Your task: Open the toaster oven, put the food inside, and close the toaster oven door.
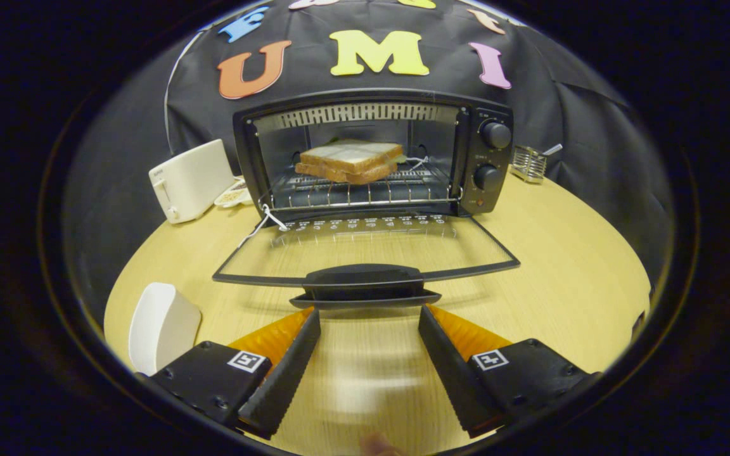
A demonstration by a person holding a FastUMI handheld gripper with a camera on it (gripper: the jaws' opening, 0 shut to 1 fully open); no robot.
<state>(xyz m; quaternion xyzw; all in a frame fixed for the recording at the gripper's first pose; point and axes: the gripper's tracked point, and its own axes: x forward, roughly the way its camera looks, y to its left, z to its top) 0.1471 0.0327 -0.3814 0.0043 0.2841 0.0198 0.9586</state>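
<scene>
A black toaster oven stands on the round wooden table with its glass door folded down flat toward me. A sandwich of two bread slices lies on the wire rack inside. The door's black handle sits just ahead of my fingertips. My gripper is open, its fingers spread wide with nothing between them, a little short of the handle and not touching it.
A white toaster and a small dish stand left of the oven. A wire holder sits to its right. A white plate lies beside my left finger. Oven knobs are on the right panel.
</scene>
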